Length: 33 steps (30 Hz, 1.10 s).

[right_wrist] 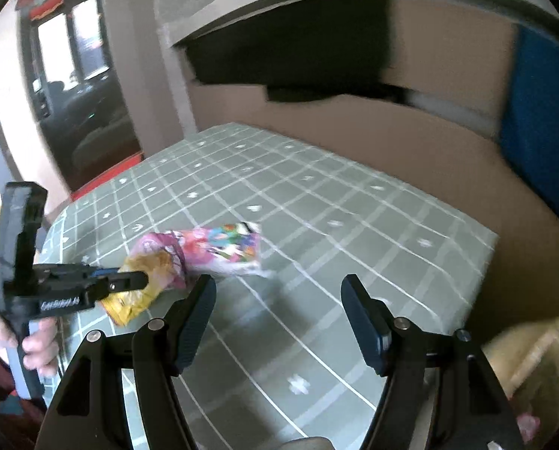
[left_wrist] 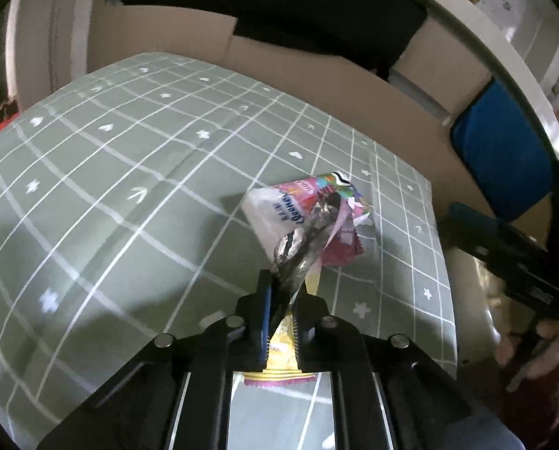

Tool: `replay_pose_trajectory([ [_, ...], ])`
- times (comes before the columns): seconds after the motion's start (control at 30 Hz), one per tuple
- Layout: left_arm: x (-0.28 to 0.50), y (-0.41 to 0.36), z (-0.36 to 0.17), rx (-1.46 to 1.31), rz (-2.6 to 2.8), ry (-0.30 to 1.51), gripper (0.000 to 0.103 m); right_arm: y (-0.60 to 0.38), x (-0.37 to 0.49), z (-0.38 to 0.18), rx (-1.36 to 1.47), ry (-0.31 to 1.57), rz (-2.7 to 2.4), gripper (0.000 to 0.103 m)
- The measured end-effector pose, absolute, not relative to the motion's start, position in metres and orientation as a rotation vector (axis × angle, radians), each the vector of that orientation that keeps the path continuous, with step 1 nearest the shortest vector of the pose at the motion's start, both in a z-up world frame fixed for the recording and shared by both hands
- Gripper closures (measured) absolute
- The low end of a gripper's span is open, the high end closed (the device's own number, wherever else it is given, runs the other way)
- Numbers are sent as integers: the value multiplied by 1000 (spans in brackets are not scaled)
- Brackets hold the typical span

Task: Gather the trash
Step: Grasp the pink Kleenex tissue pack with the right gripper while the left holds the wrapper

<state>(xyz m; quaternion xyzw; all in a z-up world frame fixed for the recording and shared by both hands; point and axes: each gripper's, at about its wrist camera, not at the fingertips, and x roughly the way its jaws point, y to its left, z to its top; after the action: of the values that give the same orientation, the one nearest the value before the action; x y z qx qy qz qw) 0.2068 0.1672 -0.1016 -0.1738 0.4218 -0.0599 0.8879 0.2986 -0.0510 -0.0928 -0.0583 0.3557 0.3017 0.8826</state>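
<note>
Green checked cloth is covering the table (left_wrist: pixel 129 172) under my left wrist view, where my left fingers (left_wrist: pixel 283 300) are pinching a crumpled snack wrapper (left_wrist: pixel 301 221) lifted just above it. From my right wrist view, my right fingers (right_wrist: pixel 275 300) are hanging spread and empty above the table (right_wrist: pixel 354 225), the wrapper (right_wrist: pixel 219 247) near them to the left.

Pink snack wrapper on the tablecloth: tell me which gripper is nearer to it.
Left. The left gripper, shut on a yellow wrapper, sits right beside the pink snack wrapper; the right gripper hangs open, farther back.
</note>
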Motion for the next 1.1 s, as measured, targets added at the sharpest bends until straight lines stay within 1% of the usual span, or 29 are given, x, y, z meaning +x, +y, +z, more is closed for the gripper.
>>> replay_pose_trajectory([
  [0.3,174,211,-74,-432,24,744,94,32,360,-116,-215,814,681,36],
  [0.47,173,222,-75,-468,31,732,94,31,407,-128,-180,879,616,36],
  [0.57,172,224,-79,-484,28,739,94,25,419,-141,-212,935,586,36],
  [0.7,171,228,-83,-505,28,744,94,6,400,-144,-193,963,613,36],
  [0.83,171,229,-83,-521,25,733,94,-11,357,-141,-216,978,703,36],
  [0.97,168,232,-80,-533,43,704,94,-27,319,-125,-144,878,777,36],
  [1.03,166,233,-79,-533,59,693,94,-22,306,-119,-141,834,812,27],
  [1.1,164,236,-77,-537,71,686,94,-6,297,-117,-185,817,836,26],
])
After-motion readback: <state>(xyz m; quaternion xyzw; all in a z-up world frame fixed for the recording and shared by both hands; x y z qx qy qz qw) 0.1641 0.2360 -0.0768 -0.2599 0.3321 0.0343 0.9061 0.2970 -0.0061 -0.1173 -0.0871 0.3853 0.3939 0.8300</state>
